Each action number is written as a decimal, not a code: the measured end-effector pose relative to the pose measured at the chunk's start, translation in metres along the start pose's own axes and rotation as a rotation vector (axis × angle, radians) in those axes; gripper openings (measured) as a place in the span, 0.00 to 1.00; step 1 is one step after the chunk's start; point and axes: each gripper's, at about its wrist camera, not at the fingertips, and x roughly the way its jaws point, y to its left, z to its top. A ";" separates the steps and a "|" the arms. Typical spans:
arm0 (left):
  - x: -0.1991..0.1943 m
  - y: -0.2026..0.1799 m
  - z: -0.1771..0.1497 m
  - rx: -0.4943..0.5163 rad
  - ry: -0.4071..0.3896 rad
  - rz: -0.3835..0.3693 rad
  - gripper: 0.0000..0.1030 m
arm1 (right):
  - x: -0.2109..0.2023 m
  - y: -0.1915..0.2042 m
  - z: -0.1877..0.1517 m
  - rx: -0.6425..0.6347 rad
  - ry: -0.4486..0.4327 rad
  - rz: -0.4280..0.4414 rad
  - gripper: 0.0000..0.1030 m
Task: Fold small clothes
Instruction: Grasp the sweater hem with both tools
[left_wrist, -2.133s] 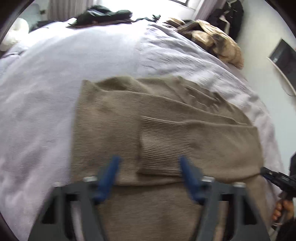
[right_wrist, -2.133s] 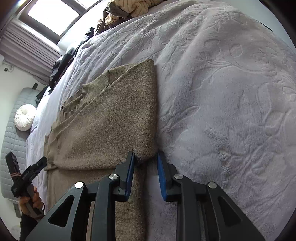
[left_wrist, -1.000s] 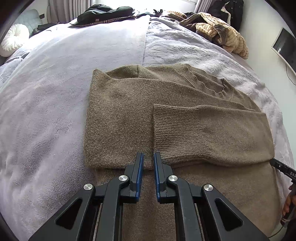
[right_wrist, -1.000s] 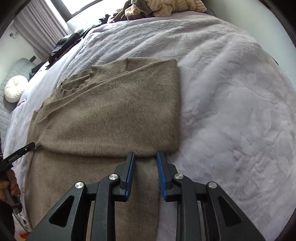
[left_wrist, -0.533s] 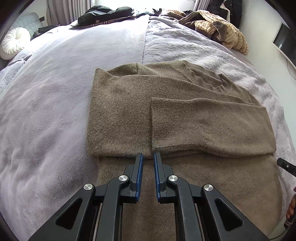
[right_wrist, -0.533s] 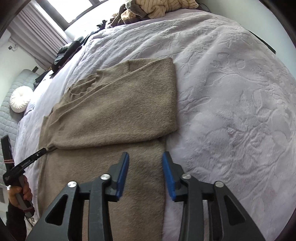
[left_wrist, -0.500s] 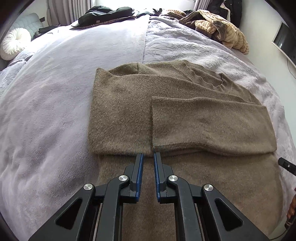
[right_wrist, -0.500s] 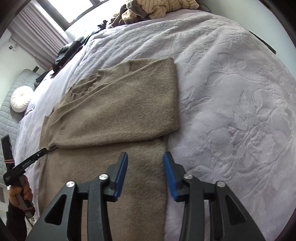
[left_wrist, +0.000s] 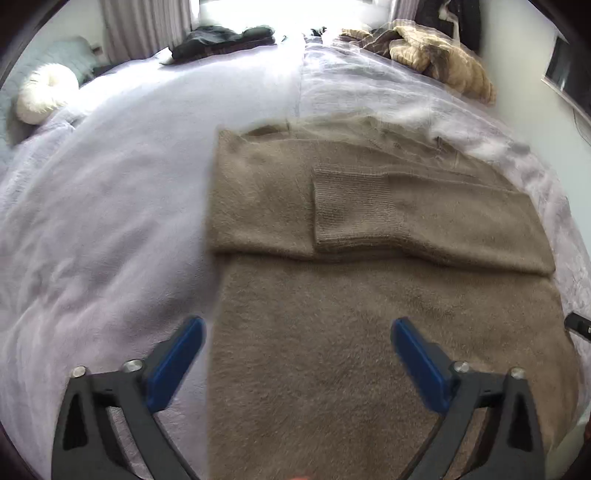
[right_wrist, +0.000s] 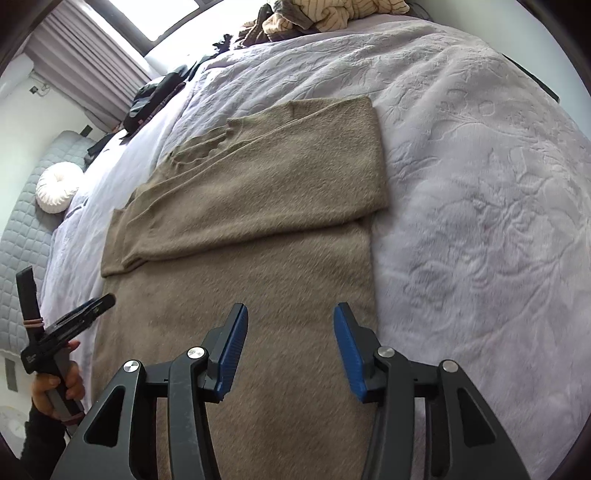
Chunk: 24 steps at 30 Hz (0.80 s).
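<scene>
Bedroom scene, pale lilac bed (left_wrist: 110, 206) takes up most of both views; window and curtains (right_wrist: 92, 70) at the far end, white round cushion (left_wrist: 46, 92) by the headboard, dark clothes (left_wrist: 225, 40) and a tan striped heap (left_wrist: 439, 59) at the far edge.

Change since half a second ago: left tool (left_wrist: 295, 347) was pressed nearly together with its tips at the sleeve fold; now its blue pads (left_wrist: 177, 362) are spread wide, nothing pinched, sweater only lying under the gap. The left view has pulled back, so more of the lower body shows. Right tool (right_wrist: 291, 347) has just been opening too, now about half spread, nothing between its pads (right_wrist: 232, 354) except sweater fabric below, not gripped. It also sits further back from the sleeve fold than before.

Brown sweater (left_wrist: 369, 314) lies flat on the bed, mid-bed, same spot as earlier. Long axis runs away from the cameras: hem end near the tools, neckline (right_wrist: 207, 147) pointing to the far end towards the window. Both sleeves are folded across the chest, crosswise to that axis; ribbed cuff (left_wrist: 351, 206) lies on top near the middle. Left tool straddles the sweater's left edge, right tool is over its right edge. In the right view the person's left hand (right_wrist: 55, 384) grips the left tool's handle beside the sweater.
</scene>
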 end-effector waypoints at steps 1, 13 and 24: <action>-0.004 0.000 -0.003 0.012 -0.001 0.004 0.99 | -0.002 0.001 -0.003 0.000 -0.001 0.006 0.51; -0.031 0.036 -0.059 -0.043 0.045 -0.052 0.99 | -0.030 -0.001 -0.049 0.034 -0.023 0.102 0.70; -0.071 0.060 -0.118 -0.069 0.016 -0.223 0.99 | -0.066 -0.034 -0.110 0.078 -0.070 0.220 0.70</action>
